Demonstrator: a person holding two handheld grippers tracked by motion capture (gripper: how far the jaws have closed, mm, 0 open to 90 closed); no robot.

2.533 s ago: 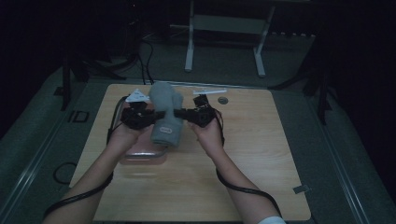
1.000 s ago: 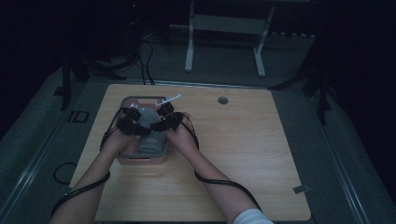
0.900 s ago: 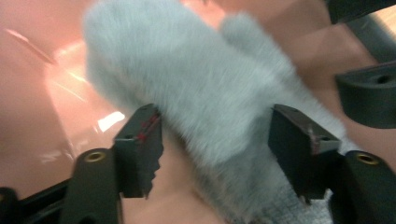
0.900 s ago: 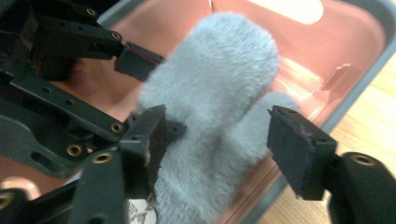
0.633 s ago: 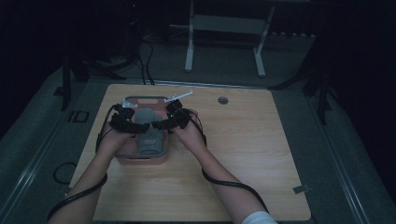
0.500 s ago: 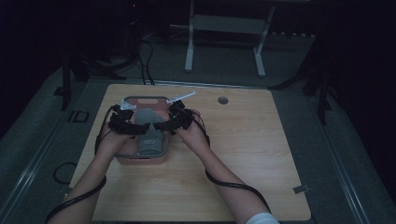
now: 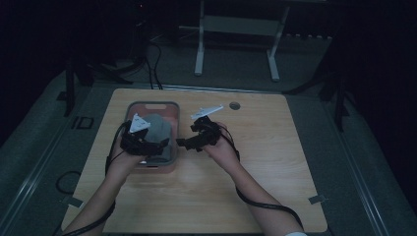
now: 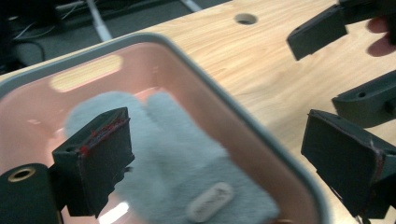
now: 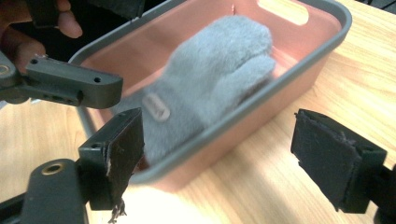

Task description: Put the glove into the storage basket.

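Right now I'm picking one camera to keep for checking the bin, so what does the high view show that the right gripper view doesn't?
High view: the whole wooden table, both forearms, the round hole near its far edge, and the floor and stand legs behind.

Right gripper view: the grey mitten's small label patch, the handle slot in the bin's far wall, and the right gripper open, with nothing between its fingers.

Both: the grey mitten lying inside the pink bin, and the left gripper beside it.
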